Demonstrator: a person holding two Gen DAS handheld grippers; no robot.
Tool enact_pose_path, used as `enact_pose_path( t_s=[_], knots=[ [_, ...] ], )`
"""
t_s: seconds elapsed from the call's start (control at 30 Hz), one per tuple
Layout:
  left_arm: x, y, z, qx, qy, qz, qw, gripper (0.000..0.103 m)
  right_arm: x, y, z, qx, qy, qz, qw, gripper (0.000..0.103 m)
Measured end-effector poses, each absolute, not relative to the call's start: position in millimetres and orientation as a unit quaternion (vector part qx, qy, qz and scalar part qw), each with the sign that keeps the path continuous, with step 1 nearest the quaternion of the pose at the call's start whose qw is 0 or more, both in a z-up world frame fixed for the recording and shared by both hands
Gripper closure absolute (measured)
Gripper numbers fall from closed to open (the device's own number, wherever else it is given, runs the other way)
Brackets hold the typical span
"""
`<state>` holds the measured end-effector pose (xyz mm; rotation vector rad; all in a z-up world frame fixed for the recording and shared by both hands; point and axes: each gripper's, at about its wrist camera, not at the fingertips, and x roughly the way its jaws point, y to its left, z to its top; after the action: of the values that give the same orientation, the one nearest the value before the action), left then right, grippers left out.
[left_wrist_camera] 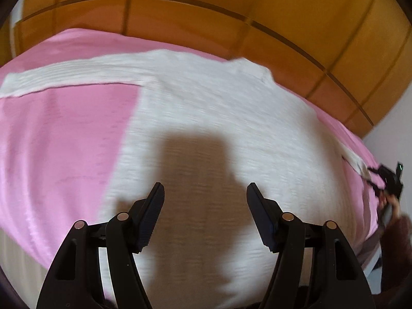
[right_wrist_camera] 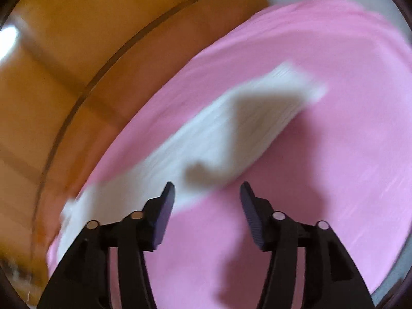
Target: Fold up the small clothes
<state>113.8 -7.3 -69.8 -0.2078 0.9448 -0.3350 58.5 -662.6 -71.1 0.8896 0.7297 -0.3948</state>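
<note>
Here the white garment (left_wrist_camera: 206,108) lies spread flat on a pink bedsheet (left_wrist_camera: 64,141), its ribbed body filling the middle of the left wrist view and one long sleeve (left_wrist_camera: 72,77) stretched out to the left across the sheet. The left gripper (left_wrist_camera: 205,193) hangs over the lower part of the garment's body with its jaws set wide and nothing between them; its shadow falls on the cloth just ahead of the fingertips. At the far right edge of that view the other gripper shows small and dark beside the tip of the garment's second sleeve, with a hand under it.

In the right wrist view the right gripper (right_wrist_camera: 207,191) is likewise spread wide and empty, poised above the pink sheet, with that white sleeve (right_wrist_camera: 206,134) running diagonally from near its left finger up toward the centre of the frame. Both views are blurred. Behind the bed stands a wooden panelled headboard (left_wrist_camera: 231,20) in an orange-brown tone, crossed by thin dark grooves. No brand, label or writing can be read on the garment, the sheet or the grippers.
</note>
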Motion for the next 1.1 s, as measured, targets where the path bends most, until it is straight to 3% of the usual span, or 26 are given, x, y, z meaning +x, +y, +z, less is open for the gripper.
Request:
enact_pose_path(
  t_s=[0.1,0.17,0.33,0.4,0.47,0.5,0.53,0.6,0.63,0.67,0.7,0.9,1.1],
  knots=[
    [108.9,18.9,-66.9,-0.113,0.445,-0.133,0.878,0.037,53.0,-591.0,-70.2,0.423,0.376,-0.059,0.822,0.042],
    [104.6,39.4,-66.2,-0.128,0.440,-0.113,0.882,0.031,49.7,-554.0,-72.1,0.418,0.395,-0.008,0.818,0.042],
    [97.0,69.0,-73.8,-0.147,0.445,-0.095,0.878,0.031,30.0,-466.8,-79.6,0.376,0.448,0.071,0.808,0.042],
    [95.0,72.1,-77.7,-0.149,0.451,-0.105,0.874,0.031,20.3,-452.3,-81.6,0.371,0.452,0.082,0.807,0.045],
    [97.6,71.0,-86.4,-0.149,0.469,-0.108,0.864,0.031,13.9,-440.2,-84.1,0.366,0.464,0.091,0.801,0.054],
    [99.2,70.0,-91.3,-0.151,0.479,-0.112,0.857,0.034,13.8,-437.8,-85.0,0.365,0.468,0.095,0.799,0.056],
    [100.1,69.5,-97.6,-0.156,0.489,-0.115,0.850,0.043,12.7,-433.7,-85.1,0.357,0.474,0.099,0.799,0.061],
    [100.0,68.3,-107.9,-0.157,0.511,-0.122,0.836,0.061,11.1,-426.9,-82.5,0.339,0.483,0.098,0.801,0.078],
    [98.2,66.6,-111.4,-0.148,0.516,-0.121,0.835,0.074,8.7,-420.0,-81.9,0.331,0.490,0.100,0.800,0.093],
    [96.8,63.3,-111.2,-0.134,0.513,-0.123,0.839,0.092,6.8,-416.8,-79.9,0.321,0.494,0.096,0.802,0.093],
    [95.1,60.8,-110.1,-0.127,0.513,-0.132,0.839,0.097,6.1,-414.5,-75.0,0.306,0.493,0.092,0.809,0.093],
    [84.9,63.4,-99.2,-0.108,0.502,-0.141,0.846,0.099,-6.5,-412.6,-52.7,0.274,0.475,0.106,0.829,0.096],
    [77.3,68.5,-104.0,-0.089,0.516,-0.136,0.841,0.099,-7.4,-409.6,-75.2,0.274,0.504,0.100,0.813,0.098]
  ],
)
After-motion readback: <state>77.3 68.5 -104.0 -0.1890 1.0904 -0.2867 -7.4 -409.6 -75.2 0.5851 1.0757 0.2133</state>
